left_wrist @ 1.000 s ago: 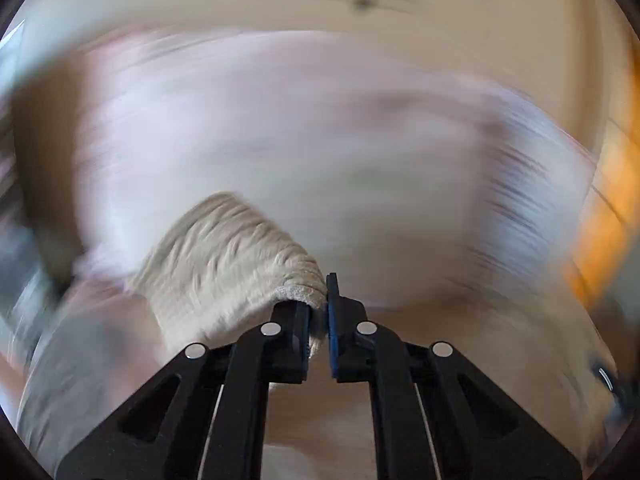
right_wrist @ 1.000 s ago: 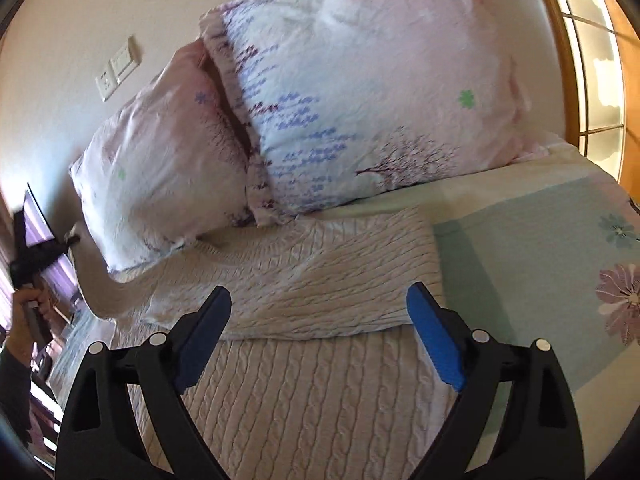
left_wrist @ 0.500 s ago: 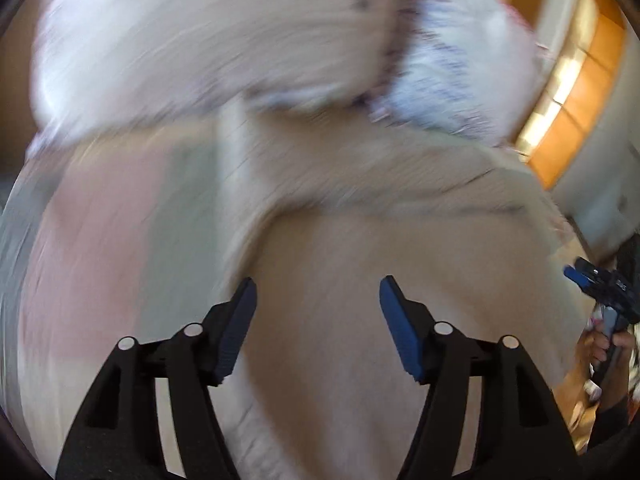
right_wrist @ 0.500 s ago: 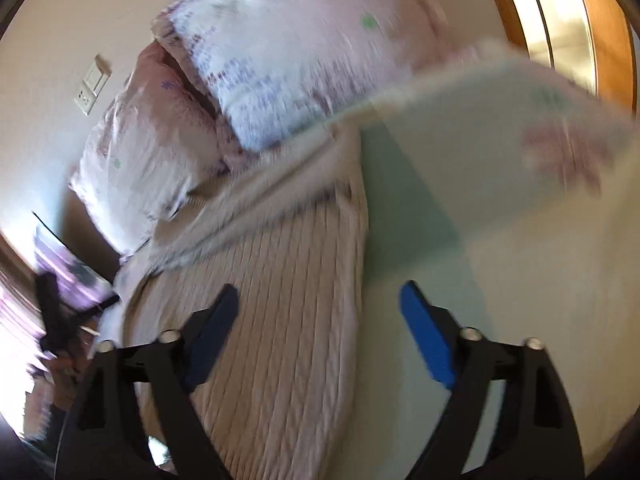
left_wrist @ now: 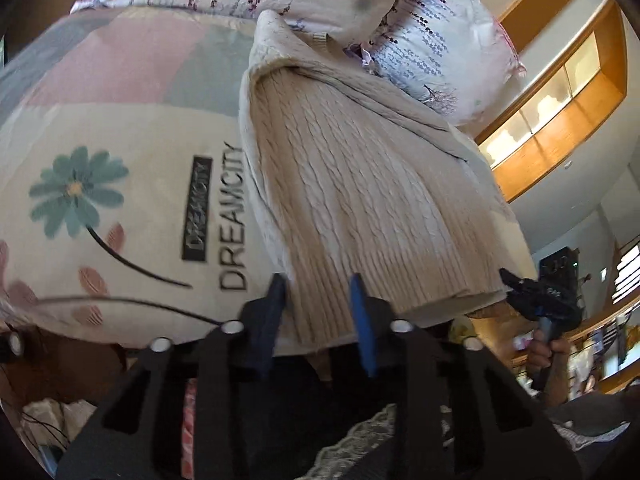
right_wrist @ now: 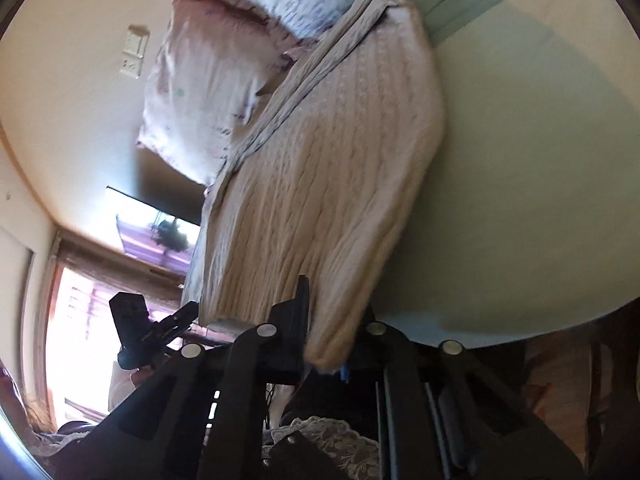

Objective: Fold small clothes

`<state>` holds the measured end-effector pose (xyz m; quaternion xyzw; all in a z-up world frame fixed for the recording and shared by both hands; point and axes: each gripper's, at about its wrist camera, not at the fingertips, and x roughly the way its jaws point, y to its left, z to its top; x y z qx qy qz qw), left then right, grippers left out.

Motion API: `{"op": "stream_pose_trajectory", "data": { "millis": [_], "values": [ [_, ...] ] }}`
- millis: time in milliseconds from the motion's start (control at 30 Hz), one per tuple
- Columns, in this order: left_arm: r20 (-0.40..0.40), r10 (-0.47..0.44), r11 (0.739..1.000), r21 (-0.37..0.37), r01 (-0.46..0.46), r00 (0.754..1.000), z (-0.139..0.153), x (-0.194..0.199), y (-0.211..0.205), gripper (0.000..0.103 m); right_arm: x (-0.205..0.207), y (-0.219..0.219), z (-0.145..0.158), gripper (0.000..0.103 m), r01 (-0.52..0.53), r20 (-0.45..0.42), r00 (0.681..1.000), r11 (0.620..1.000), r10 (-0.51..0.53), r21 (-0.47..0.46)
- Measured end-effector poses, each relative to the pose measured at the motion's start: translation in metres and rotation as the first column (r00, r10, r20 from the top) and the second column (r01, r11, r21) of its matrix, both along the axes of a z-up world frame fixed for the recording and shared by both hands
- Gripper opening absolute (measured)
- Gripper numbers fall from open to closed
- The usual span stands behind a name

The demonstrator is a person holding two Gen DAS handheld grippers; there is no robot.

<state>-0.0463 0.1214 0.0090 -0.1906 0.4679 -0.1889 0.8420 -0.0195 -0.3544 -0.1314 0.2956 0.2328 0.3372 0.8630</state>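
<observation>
1. Bumpy cream knit sweater (left_wrist: 360, 184), soft wool look.
2. Smooth printed cloth bedsheet (left_wrist: 132, 128).
3. Crinkly cloth pillows (left_wrist: 432, 32).
4. Matt black plastic left gripper (left_wrist: 320, 312), blue pads.
5. Shiny orange wood cabinet (left_wrist: 560, 92).

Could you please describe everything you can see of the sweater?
The sweater is beige cable knit with a ribbed hem, lying flat on the bedspread, sleeves folded across its top near the pillows. The left gripper and right gripper each straddle a hem corner at the bed's edge, not yet closed.
</observation>
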Motion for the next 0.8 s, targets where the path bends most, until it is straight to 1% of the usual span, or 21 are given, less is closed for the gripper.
{"op": "stream_pose_trajectory", "data": {
  "millis": [33, 100, 133, 200, 233, 267, 300, 333, 367, 433, 467, 500, 533, 567, 600, 633, 667, 700, 733, 767, 800],
  "values": [
    [-0.011, 0.0, 1.0, -0.022, -0.001, 1.0, -0.003, 0.002, -0.001, 0.021, 0.001, 0.002, 0.003, 0.008, -0.005, 0.007, 1.0, 1.0, 0.005, 0.003],
    [-0.021, 0.0, 1.0, -0.024, 0.0, 1.0, -0.005, 0.007, -0.006, 0.009, 0.001, 0.003, 0.013, 0.007, -0.014, 0.047, 0.999, 1.0, 0.013, 0.015],
    [-0.013, -0.011, 1.0, -0.019, 0.011, 1.0, -0.005, 0.011, -0.01, 0.008, 0.0, 0.002, 0.016, 0.007, -0.012, 0.064, 0.998, 1.0, 0.011, 0.019],
    [0.003, -0.021, 0.998, -0.058, 0.021, 1.0, 0.001, 0.019, -0.009, 0.007, 0.002, -0.005, 0.037, 0.007, -0.002, 0.13, 0.992, 0.999, -0.004, 0.046],
    [0.028, -0.019, 0.997, -0.075, 0.021, 0.999, 0.013, 0.033, -0.005, 0.007, 0.005, -0.01, 0.053, 0.007, 0.009, 0.169, 0.985, 0.998, -0.019, 0.063],
    [0.062, -0.011, 0.997, -0.079, 0.016, 0.998, 0.025, 0.047, 0.0, 0.006, 0.009, -0.017, 0.074, 0.007, 0.018, 0.215, 0.976, 0.996, -0.037, 0.086],
    [0.105, 0.001, 0.997, -0.082, 0.008, 0.994, 0.038, 0.061, 0.005, 0.006, 0.014, -0.021, 0.087, 0.007, 0.022, 0.244, 0.969, 0.995, -0.046, 0.101],
    [0.172, 0.025, 0.997, -0.081, -0.011, 0.985, 0.06, 0.087, 0.013, 0.006, 0.024, -0.026, 0.113, 0.006, 0.032, 0.297, 0.953, 0.992, -0.067, 0.123],
    [0.212, 0.046, 0.997, -0.077, -0.03, 0.976, 0.073, 0.104, 0.018, 0.006, 0.033, -0.028, 0.13, 0.006, 0.043, 0.325, 0.942, 0.991, -0.083, 0.128],
    [0.287, 0.089, 0.995, -0.065, -0.074, 0.954, 0.098, 0.148, 0.024, 0.006, 0.065, -0.03, 0.176, 0.006, 0.09, 0.388, 0.912, 0.987, -0.135, 0.131],
    [0.323, 0.123, 0.992, -0.06, -0.109, 0.938, 0.11, 0.179, 0.026, 0.006, 0.078, -0.032, 0.188, 0.006, 0.106, 0.401, 0.903, 0.985, -0.152, 0.135],
    [0.334, 0.139, 0.99, -0.059, -0.126, 0.932, 0.114, 0.199, 0.026, 0.006, 0.102, -0.031, 0.206, 0.006, 0.135, 0.404, 0.896, 0.98, -0.184, 0.147],
    [0.332, 0.157, 0.988, -0.055, -0.147, 0.93, 0.115, 0.226, 0.024, 0.007, 0.128, -0.031, 0.218, 0.007, 0.155, 0.383, 0.9, 0.974, -0.209, 0.167],
    [0.305, 0.183, 0.983, -0.043, -0.178, 0.935, 0.109, 0.26, 0.024, 0.012, 0.149, -0.031, 0.223, 0.012, 0.178, 0.352, 0.907, 0.968, -0.231, 0.176],
    [0.267, 0.194, 0.981, -0.044, -0.189, 0.944, 0.1, 0.282, 0.024, 0.018, 0.179, -0.029, 0.226, 0.021, 0.221, 0.284, 0.923, 0.961, -0.261, 0.164],
    [0.217, 0.214, 0.977, -0.034, -0.211, 0.953, 0.087, 0.301, 0.026, 0.026, 0.207, -0.025, 0.225, 0.056, 0.285, 0.207, 0.931, 0.953, -0.301, 0.107],
    [0.156, 0.272, 0.962, -0.005, -0.274, 0.95, 0.072, 0.319, 0.032, 0.044, 0.221, -0.022, 0.224, 0.075, 0.335, 0.159, 0.927, 0.941, -0.339, 0.051],
    [0.121, 0.305, 0.952, -0.016, -0.306, 0.945, 0.063, 0.324, 0.039, 0.052, 0.232, -0.021, 0.221, 0.074, 0.372, 0.116, 0.922, 0.928, -0.369, -0.002],
    [0.089, 0.315, 0.949, -0.064, -0.31, 0.945, 0.055, 0.324, 0.048, 0.053, 0.231, -0.023, 0.217, 0.074, 0.354, 0.125, 0.928, 0.935, -0.352, 0.002],
    [0.057, 0.295, 0.948, -0.14, -0.285, 0.954, 0.044, 0.318, 0.058, 0.057, 0.225, -0.026, 0.214, 0.079, 0.339, 0.154, 0.929, 0.941, -0.336, 0.012],
    [0.051, 0.285, 0.949, -0.152, -0.275, 0.957, 0.04, 0.313, 0.061, 0.064, 0.213, -0.029, 0.211, 0.084, 0.358, 0.202, 0.914, 0.934, -0.351, 0.004]
  ]
}}
